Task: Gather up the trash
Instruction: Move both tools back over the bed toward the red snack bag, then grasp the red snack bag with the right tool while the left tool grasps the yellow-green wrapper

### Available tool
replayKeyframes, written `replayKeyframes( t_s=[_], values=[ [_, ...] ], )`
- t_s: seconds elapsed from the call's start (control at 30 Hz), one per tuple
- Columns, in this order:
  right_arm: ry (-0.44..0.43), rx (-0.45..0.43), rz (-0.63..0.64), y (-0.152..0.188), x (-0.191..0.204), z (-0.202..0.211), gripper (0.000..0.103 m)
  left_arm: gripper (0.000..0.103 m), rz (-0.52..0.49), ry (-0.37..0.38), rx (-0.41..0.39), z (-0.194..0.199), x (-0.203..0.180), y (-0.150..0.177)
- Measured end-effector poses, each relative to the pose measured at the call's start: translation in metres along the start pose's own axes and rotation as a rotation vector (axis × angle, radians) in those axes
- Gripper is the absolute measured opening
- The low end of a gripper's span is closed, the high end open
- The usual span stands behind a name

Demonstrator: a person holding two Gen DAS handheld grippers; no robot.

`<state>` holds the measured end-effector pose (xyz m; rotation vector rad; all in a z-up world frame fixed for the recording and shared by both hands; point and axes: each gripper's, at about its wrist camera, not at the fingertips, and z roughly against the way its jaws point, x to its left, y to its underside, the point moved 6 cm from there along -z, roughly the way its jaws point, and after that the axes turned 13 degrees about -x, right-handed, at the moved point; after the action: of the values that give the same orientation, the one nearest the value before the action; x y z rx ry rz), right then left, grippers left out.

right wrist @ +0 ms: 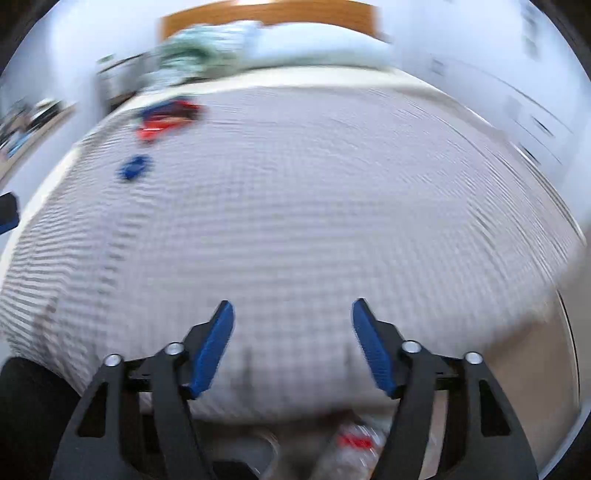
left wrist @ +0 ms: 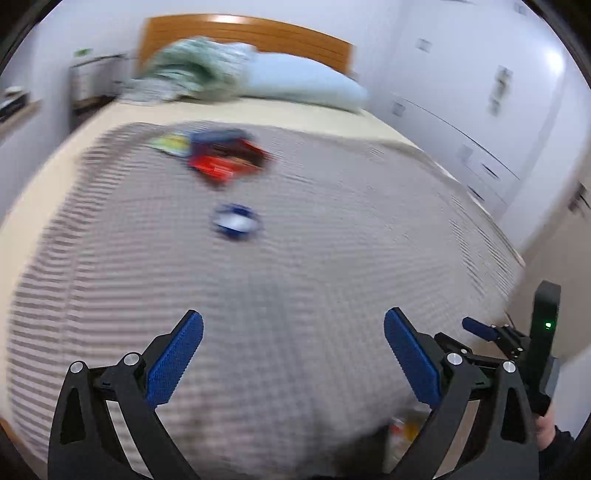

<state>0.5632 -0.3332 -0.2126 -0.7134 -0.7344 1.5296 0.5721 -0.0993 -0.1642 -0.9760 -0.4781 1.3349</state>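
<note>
**Left wrist view: both claws spread over the bed**

Left claw (left wrist: 293, 325) and right claw (right wrist: 293, 314) hang agape, gripping nothing. On the striped bed cover (left wrist: 314, 258) lie red-and-blue wrappers (left wrist: 225, 158) and, nearer, a small blue-and-white piece (left wrist: 236, 220), well apart from both claws.

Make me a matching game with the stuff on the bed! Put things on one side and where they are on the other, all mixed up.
Things:
1. small round blue and white object
2. red and blue crumpled wrapper pile
3. pale blue pillow
4. left gripper

Places:
A. at the wooden headboard
B. open, over the near end of the grey striped blanket
C. mid-blanket, nearer the gripper than the wrappers
D. on the blanket's far part, towards the pillow

Pairs: 1-C, 2-D, 3-A, 4-B
</note>
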Motion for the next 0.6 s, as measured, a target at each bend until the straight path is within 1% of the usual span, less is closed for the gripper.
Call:
replayKeyframes(
  t_s=[0.1,0.13,0.2,0.3,0.33,0.4,0.47,0.5,0.53,0.6],
  values=[
    [-0.095,-0.026,0.123,-0.039,0.063,-0.04,0.067,0.095,0.046,-0.089,-0.021,-0.002,0.055,-0.018],
    [-0.109,-0.036,0.163,-0.053,0.08,-0.055,0.067,0.095,0.055,-0.113,-0.029,-0.003,0.071,-0.022],
    [-0.124,-0.046,0.225,-0.078,0.111,-0.084,0.067,0.095,0.065,-0.164,-0.045,-0.007,0.101,-0.031],
    [-0.122,-0.048,0.342,-0.114,0.152,-0.131,0.067,0.095,0.092,-0.214,-0.042,-0.015,0.138,-0.041],
    [-0.108,-0.055,0.389,-0.128,0.163,-0.148,0.067,0.095,0.101,-0.225,-0.038,-0.018,0.146,-0.041],
    [-0.077,-0.066,0.441,-0.152,0.18,-0.181,0.067,0.095,0.114,-0.243,-0.025,-0.026,0.162,-0.044],
    [-0.069,-0.063,0.426,-0.174,0.191,-0.216,0.067,0.095,0.103,-0.255,-0.015,-0.036,0.177,-0.05],
    [-0.055,-0.03,0.433,-0.183,0.196,-0.241,0.067,0.095,0.095,-0.251,-0.022,-0.045,0.183,-0.059],
    [-0.046,-0.01,0.446,-0.184,0.196,-0.251,0.067,0.095,0.097,-0.246,-0.029,-0.047,0.187,-0.063],
    [-0.039,0.027,0.48,-0.185,0.2,-0.28,0.067,0.095,0.12,-0.225,-0.047,-0.066,0.199,-0.081]
  ],
)
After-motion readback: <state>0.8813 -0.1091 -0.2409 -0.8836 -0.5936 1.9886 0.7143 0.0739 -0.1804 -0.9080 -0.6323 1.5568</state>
